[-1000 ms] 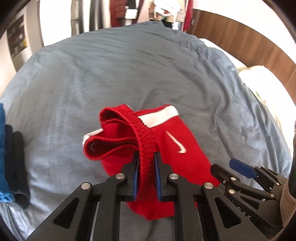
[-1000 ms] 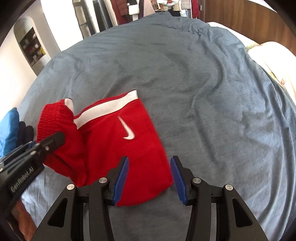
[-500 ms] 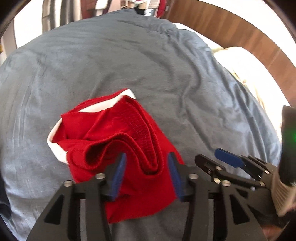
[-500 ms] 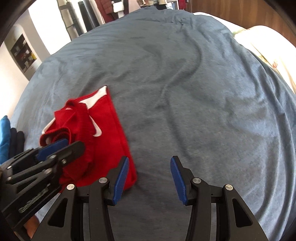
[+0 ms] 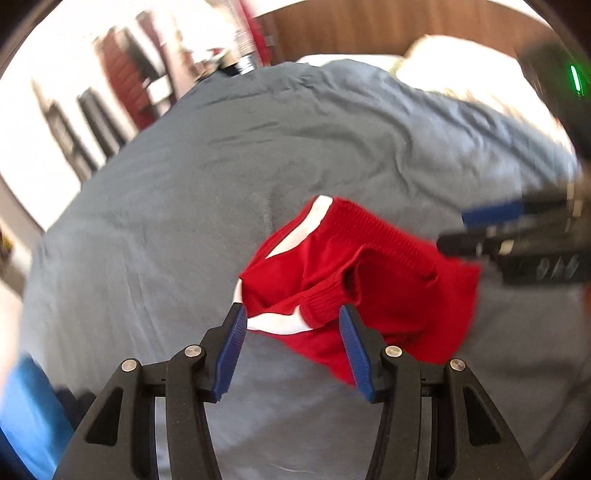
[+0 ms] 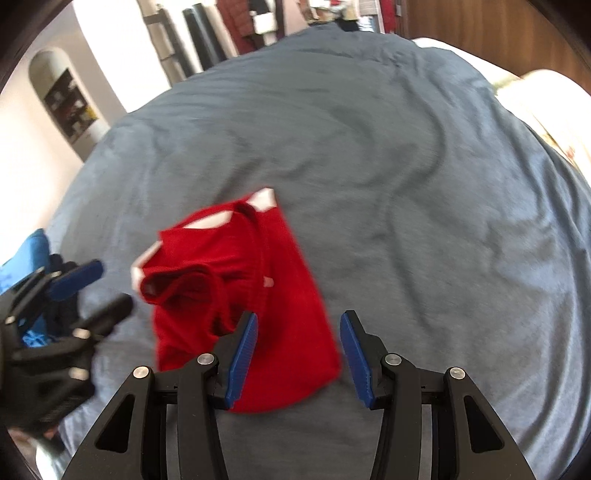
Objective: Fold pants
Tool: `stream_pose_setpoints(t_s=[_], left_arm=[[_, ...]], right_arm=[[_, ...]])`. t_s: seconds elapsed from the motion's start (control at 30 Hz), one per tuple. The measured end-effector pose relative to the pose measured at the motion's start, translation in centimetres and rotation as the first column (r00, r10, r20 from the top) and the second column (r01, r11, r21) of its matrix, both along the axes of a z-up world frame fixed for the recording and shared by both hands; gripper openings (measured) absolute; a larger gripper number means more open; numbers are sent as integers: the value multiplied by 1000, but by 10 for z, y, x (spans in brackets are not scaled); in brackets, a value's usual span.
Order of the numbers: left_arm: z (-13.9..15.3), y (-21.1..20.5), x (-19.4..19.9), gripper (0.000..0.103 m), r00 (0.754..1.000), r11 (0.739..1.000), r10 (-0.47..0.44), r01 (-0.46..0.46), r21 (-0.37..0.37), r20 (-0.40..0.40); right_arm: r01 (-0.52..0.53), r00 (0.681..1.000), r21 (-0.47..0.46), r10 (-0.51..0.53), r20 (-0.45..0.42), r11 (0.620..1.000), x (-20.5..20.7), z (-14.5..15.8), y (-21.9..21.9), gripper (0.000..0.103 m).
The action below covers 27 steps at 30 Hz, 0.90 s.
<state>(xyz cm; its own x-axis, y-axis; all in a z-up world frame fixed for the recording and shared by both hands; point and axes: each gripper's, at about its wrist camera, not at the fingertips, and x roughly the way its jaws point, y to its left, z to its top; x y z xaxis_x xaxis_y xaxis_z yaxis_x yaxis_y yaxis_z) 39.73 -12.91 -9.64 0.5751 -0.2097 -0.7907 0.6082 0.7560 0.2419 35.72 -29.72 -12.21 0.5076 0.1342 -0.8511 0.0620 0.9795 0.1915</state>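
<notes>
Red shorts with white stripes (image 5: 354, 273) lie bunched on the grey bed cover (image 5: 166, 206), the waistband folded over the top; they also show in the right wrist view (image 6: 236, 291). My left gripper (image 5: 291, 332) is open and empty, just at the near edge of the shorts. My right gripper (image 6: 295, 332) is open and empty, hovering over the shorts' near right part. The right gripper shows at the right edge of the left wrist view (image 5: 491, 229), and the left gripper at the left edge of the right wrist view (image 6: 88, 291).
Blue and dark folded clothes (image 6: 26, 266) lie at the bed's left edge, also seen in the left wrist view (image 5: 26, 417). A cream pillow (image 6: 554, 107) and a wooden headboard (image 5: 369, 29) are at the far right. Hanging clothes (image 6: 258, 22) are beyond the bed.
My left gripper let go of the red waistband and opened, then drew back to the left. The shorts dropped in a bunched fold on the cover. The right gripper stayed open.
</notes>
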Motion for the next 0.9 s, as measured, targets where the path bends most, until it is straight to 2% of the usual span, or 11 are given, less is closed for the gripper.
stream_pose_setpoints(t_s=[0.13, 0.23, 0.3, 0.37, 0.4, 0.47, 0.6, 0.7, 0.77, 0.83, 0.9], left_arm=[[-13, -7, 1, 52, 993, 993, -117, 117, 27, -11], [-20, -10, 5, 52, 991, 990, -134, 135, 42, -14], [-21, -9, 9, 52, 992, 992, -126, 126, 26, -21], [-19, -7, 15, 38, 991, 992, -124, 124, -6, -39], [-19, -6, 18, 26, 992, 993, -120, 120, -15, -45], [-19, -7, 22, 24, 991, 992, -123, 122, -22, -59], [-13, -8, 26, 21, 988, 989, -148, 147, -19, -34], [-12, -11, 31, 21, 985, 986, -168, 168, -14, -25], [-13, -14, 33, 24, 984, 984, -179, 179, 2, -11], [-13, -17, 36, 37, 980, 980, -198, 198, 9, -9], [-13, -19, 41, 42, 979, 979, -204, 204, 7, 1]], right_arm=[[-50, 999, 8, 49, 18, 999, 5, 2, 16, 48], [-72, 997, 18, 71, 14, 997, 11, -1, 23, 48], [-75, 997, 23, 74, 16, 997, 13, -2, 26, 48], [-75, 997, 40, 74, 16, 996, 15, -4, 28, 48], [-77, 997, 52, 76, 18, 996, 15, -4, 29, 48], [-92, 996, 65, 90, 25, 994, 16, -4, 33, 48], [-115, 992, 48, 112, 50, 992, 21, -7, 44, 47], [-126, 991, 59, 124, 47, 990, 26, -14, 47, 41], [-134, 991, 62, 132, 29, 989, 30, -22, 49, 41], [-128, 992, 76, 128, 9, 989, 31, -28, 47, 41], [-119, 993, 91, 120, -5, 989, 31, -32, 44, 38]])
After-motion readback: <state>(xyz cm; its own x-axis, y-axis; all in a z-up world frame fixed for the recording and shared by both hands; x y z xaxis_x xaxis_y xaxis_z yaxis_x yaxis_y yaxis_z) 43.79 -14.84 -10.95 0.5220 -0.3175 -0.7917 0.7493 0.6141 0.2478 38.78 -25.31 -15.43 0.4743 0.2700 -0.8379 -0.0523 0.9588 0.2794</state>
